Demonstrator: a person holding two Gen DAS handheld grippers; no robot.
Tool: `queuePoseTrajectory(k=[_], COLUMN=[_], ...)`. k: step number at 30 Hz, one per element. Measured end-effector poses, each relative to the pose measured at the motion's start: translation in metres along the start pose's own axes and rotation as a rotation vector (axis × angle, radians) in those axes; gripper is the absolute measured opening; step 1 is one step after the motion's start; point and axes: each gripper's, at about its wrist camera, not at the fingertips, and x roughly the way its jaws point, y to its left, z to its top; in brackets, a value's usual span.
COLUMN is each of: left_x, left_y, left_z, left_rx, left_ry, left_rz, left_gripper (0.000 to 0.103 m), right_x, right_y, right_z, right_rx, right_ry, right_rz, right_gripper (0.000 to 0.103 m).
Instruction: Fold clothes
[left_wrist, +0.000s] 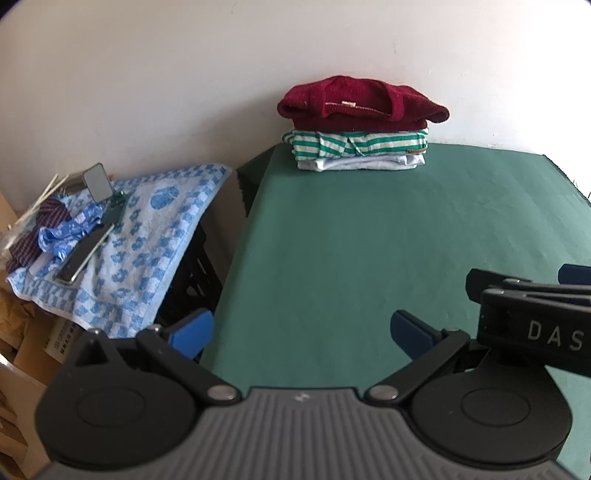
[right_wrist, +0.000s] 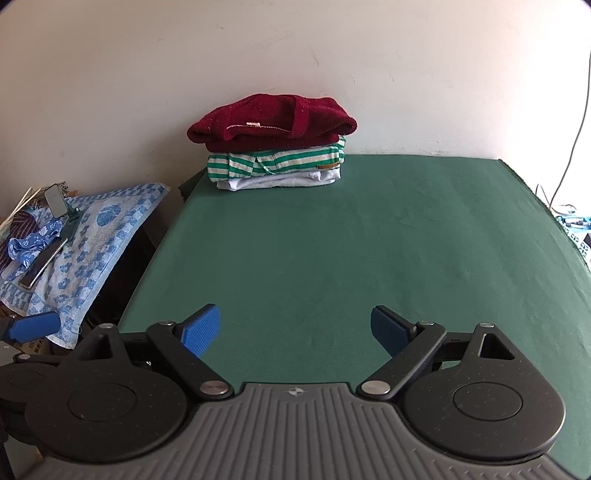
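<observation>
Green felt covers the table (right_wrist: 332, 258), backed by a plain pale wall (right_wrist: 295, 55). Nearest the cameras, left gripper (left_wrist: 306, 332) and right gripper (right_wrist: 295, 328) both hover low over the near edge, blue pads spread wide, nothing between them. Right gripper's black body shows at the right margin of the left wrist view, just beside the left one. Left of the table: blue-and-white floral towel (left_wrist: 147, 236) draped over a dark crate, with a phone (left_wrist: 79, 264) lying on it. Far end, against the wall: folded stack, maroon sweater (right_wrist: 273, 118) on top, green-striped shirt (right_wrist: 277, 164) under it, white garment (right_wrist: 277, 181) at the bottom.
</observation>
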Motion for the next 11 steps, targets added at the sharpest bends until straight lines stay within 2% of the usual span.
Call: queuePoseTrajectory(k=[11], left_x=[-0.0088], left_y=[0.0019], left_z=[-0.0022], left_rx=[0.011], left_ry=[-0.042], left_rz=[0.022], left_gripper=[0.102], right_x=[-0.0032], right_y=[0.0042], right_z=[-0.0018], right_rx=[0.016], right_ry=[-0.012], right_rz=[0.003], right_gripper=[0.091])
